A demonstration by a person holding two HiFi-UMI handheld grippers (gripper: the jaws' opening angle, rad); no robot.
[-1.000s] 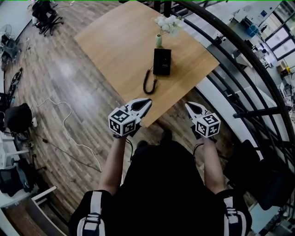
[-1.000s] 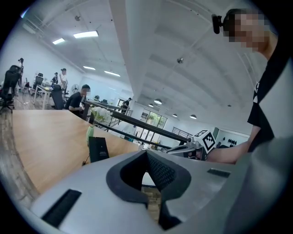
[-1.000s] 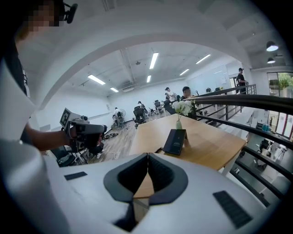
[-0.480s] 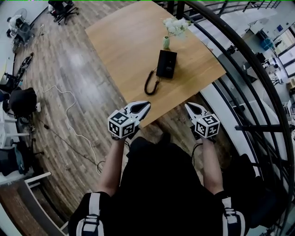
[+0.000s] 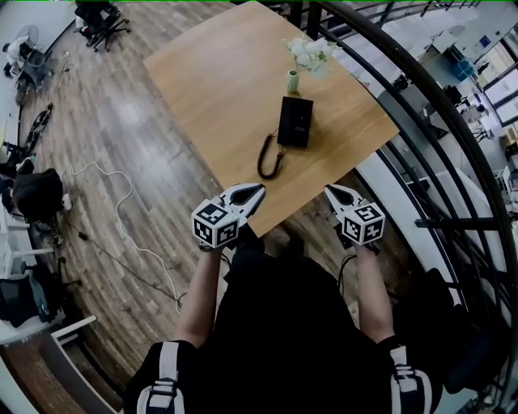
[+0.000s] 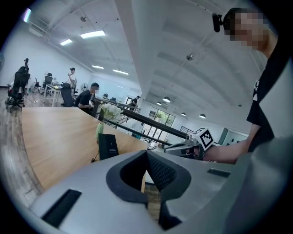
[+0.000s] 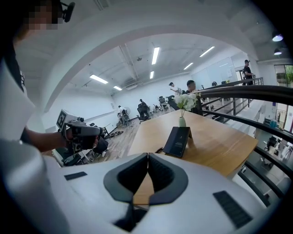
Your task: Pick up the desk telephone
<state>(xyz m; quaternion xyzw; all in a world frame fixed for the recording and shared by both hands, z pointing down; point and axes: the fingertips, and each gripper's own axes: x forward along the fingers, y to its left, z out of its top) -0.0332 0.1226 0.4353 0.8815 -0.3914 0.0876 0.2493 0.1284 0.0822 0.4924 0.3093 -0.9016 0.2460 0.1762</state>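
Note:
The black desk telephone (image 5: 295, 122) lies on the wooden table (image 5: 218, 89), its coiled cord (image 5: 269, 158) trailing toward the near edge. It also shows upright and dark in the left gripper view (image 6: 108, 146) and the right gripper view (image 7: 178, 141). My left gripper (image 5: 257, 189) hangs just over the table's near edge, shut and empty. My right gripper (image 5: 329, 190) hovers off the near right corner, also shut with nothing in it. Both are well short of the phone.
A small green vase with white flowers (image 5: 293, 79) stands just behind the phone. A black curved railing (image 5: 421, 89) runs along the table's right side. A white cable (image 5: 121, 210) lies on the wood floor to the left, with office chairs (image 5: 101, 16) beyond.
The table and phone have shifted slightly nearer and lower in the head view as I moved closer. Both grippers stayed shut and edged forward toward the table's edge.

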